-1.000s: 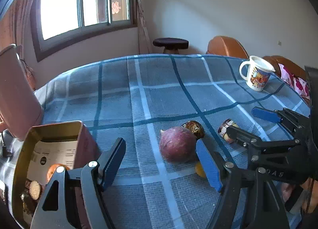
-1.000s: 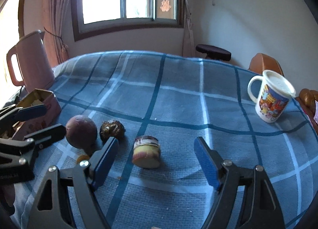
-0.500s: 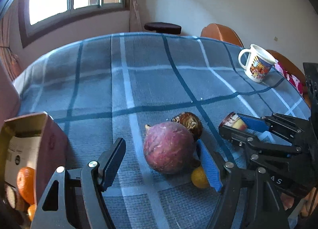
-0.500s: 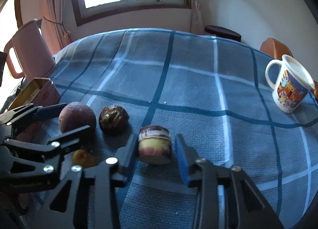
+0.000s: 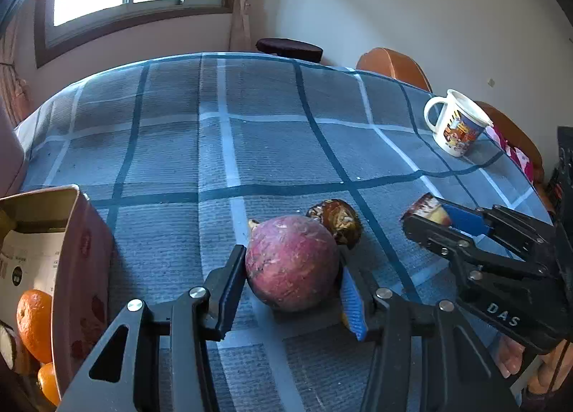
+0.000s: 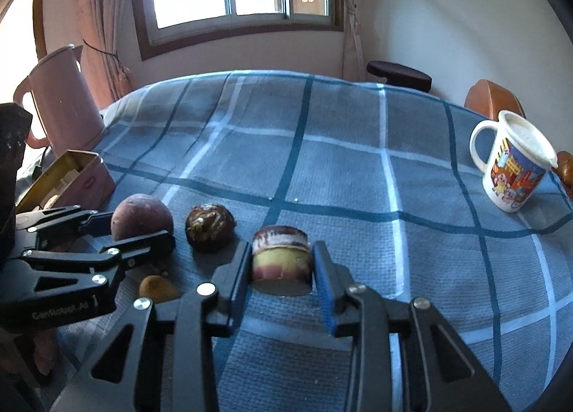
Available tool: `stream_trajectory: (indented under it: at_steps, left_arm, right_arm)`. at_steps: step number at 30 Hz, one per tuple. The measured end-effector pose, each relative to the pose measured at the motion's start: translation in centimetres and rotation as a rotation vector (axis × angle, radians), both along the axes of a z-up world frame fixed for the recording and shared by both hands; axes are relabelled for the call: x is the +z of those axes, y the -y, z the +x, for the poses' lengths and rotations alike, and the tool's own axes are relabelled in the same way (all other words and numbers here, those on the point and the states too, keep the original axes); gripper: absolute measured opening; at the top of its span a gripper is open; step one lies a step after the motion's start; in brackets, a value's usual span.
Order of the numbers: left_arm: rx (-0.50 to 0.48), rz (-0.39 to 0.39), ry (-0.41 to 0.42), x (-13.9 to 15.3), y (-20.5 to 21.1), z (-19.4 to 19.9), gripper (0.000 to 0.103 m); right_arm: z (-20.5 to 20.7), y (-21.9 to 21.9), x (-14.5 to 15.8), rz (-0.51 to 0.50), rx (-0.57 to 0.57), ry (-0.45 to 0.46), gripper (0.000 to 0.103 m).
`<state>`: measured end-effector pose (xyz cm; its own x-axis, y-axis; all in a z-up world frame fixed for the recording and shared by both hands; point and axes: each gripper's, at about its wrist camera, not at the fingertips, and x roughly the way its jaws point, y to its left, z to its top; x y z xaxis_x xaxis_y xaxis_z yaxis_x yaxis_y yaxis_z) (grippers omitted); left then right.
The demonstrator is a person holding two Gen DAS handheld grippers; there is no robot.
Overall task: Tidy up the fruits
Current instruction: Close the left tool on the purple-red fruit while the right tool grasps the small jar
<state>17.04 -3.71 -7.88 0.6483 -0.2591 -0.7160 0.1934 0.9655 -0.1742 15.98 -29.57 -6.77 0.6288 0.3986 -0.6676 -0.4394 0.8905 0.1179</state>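
Observation:
My left gripper (image 5: 292, 285) is shut on a round purple-red fruit (image 5: 292, 261) that rests on the blue checked cloth. My right gripper (image 6: 281, 268) is shut on a short cut sugarcane piece (image 6: 280, 255), also on the cloth. A dark brown shrivelled fruit (image 6: 210, 227) lies between the two. A small yellow-orange fruit (image 6: 157, 288) lies near the left gripper, mostly hidden in the left wrist view. A pink tin box (image 5: 77, 261) at the left holds oranges (image 5: 34, 319).
A printed white mug (image 6: 514, 165) stands at the far right of the table. A pink kettle (image 6: 62, 100) stands behind the box at the left. Chairs (image 5: 394, 66) and a stool (image 6: 399, 75) stand beyond the far edge.
Both grippers moved forward and closed: the left on the purple-red fruit, the right on the sugarcane piece. The objects have stayed on the cloth.

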Motion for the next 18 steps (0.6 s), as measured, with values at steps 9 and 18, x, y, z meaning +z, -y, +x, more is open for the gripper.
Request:
stream_trajectory:
  at_steps: [9, 18]
  left_arm:
    - [0.021, 0.043, 0.06, 0.8, 0.2, -1.0, 0.051]
    - [0.049, 0.073, 0.114, 1.4, 0.2, -1.6, 0.051]
  right_arm:
    - [-0.7, 0.3, 0.7, 0.033, 0.002, 0.051, 0.037]
    - [-1.6, 0.5, 1.4, 0.046, 0.003, 0.113, 0.037]
